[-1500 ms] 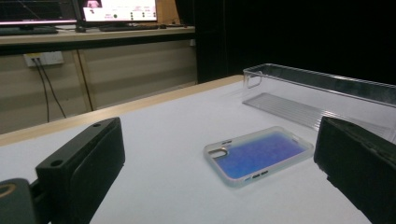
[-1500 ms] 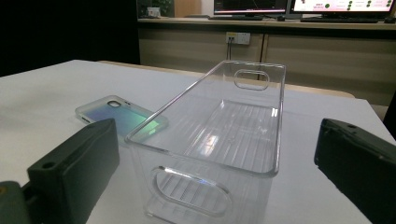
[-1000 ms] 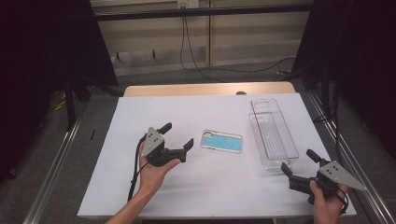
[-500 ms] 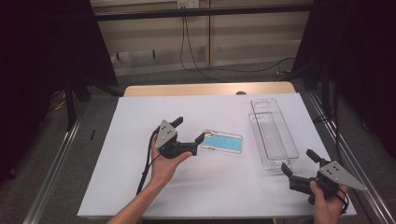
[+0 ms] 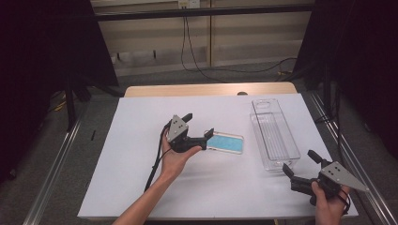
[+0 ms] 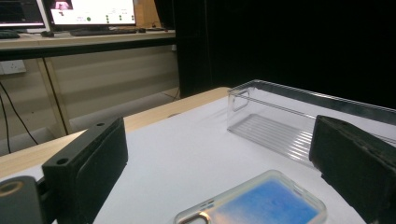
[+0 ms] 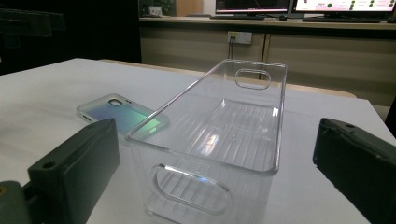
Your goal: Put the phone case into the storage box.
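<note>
A white sheet covers the wooden table, ringed by black curtains over a grey floor. Beyond it, cables trail down a beige panelled wall, and lit monitors sit on a far desk.

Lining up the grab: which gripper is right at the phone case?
The left gripper, open jaws at the phone case's end; the right gripper sits by the clear bin.

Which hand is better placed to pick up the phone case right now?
Left. The left gripper is open at the near end of the phone case, which lies between its jaws in the left gripper view. The right gripper is open too, but sits beyond the clear bin.
</note>
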`<state>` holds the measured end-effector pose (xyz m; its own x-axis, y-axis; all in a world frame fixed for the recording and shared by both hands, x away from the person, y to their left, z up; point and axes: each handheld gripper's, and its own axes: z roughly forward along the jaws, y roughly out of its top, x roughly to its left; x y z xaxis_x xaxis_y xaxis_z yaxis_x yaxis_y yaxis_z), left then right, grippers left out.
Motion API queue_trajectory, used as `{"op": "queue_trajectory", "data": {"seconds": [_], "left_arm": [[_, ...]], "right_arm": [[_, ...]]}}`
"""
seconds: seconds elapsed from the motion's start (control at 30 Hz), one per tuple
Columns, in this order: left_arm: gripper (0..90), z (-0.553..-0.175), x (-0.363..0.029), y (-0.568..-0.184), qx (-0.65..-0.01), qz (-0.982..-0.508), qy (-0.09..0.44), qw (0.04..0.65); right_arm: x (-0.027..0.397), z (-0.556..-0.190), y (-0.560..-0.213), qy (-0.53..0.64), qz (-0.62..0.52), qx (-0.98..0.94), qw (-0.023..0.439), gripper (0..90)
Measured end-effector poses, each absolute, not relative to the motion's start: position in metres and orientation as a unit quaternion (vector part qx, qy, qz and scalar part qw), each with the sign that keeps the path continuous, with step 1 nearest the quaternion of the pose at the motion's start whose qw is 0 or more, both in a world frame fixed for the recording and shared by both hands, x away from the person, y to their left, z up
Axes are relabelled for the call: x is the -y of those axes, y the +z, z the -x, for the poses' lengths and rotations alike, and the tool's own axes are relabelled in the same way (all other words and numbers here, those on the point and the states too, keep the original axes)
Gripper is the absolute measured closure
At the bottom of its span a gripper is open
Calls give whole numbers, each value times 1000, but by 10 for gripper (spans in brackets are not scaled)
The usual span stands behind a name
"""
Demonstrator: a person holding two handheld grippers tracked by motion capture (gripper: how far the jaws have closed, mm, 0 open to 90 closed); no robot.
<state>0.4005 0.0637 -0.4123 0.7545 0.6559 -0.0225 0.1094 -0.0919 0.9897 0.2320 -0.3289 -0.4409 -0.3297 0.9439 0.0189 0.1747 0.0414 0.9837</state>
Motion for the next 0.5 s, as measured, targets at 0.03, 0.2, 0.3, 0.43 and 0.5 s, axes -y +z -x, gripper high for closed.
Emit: {"op": "queue_trajectory", "data": {"seconds": [0.03, 0.2, 0.3, 0.43, 0.5], "left_arm": [[45, -402, -63, -413, -274, -704, 222, 616], [100, -405, -58, -413, -270, -708, 219, 615], [126, -404, -56, -412, -265, -707, 223, 616], [166, -406, -55, -414, -269, -707, 223, 615], [195, -407, -54, -416, -267, -709, 228, 612]], "right_arm": [[329, -232, -441, 527, -449, -622, 365, 0], [329, -232, -441, 527, -450, -621, 365, 0], [329, -232, -441, 527, -449, -622, 365, 0], [328, -232, -441, 528, -450, -622, 364, 0], [328, -232, -441, 528, -450, -622, 364, 0]]}}
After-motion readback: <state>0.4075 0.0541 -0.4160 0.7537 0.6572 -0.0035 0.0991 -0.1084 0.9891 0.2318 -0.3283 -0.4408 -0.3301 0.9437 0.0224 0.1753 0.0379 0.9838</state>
